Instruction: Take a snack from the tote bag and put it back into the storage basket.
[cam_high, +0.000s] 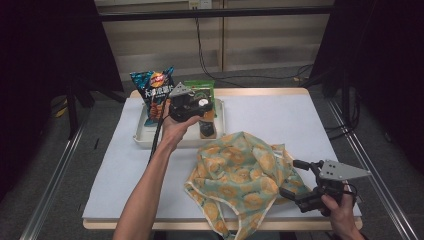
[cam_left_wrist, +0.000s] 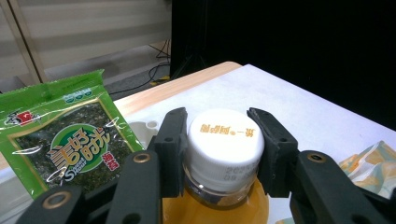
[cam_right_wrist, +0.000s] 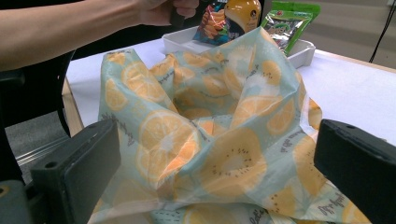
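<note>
Where the left gripper (cam_left_wrist: 217, 149) clamps: white-capped bottle (cam_left_wrist: 223, 154) (orange contents).

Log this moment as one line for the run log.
left claw: shut on bottle cap, over tray | right claw: open, at fruit-print bag edge | seaweed pack: in tray

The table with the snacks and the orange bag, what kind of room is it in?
Probably a lab or recording room, not a kitchen. The white table sits between black curtains, cables run over the floor, and a person holds a gripper with a camera.

"Lay's" on chip bag (cam_high: 154, 87)
</note>
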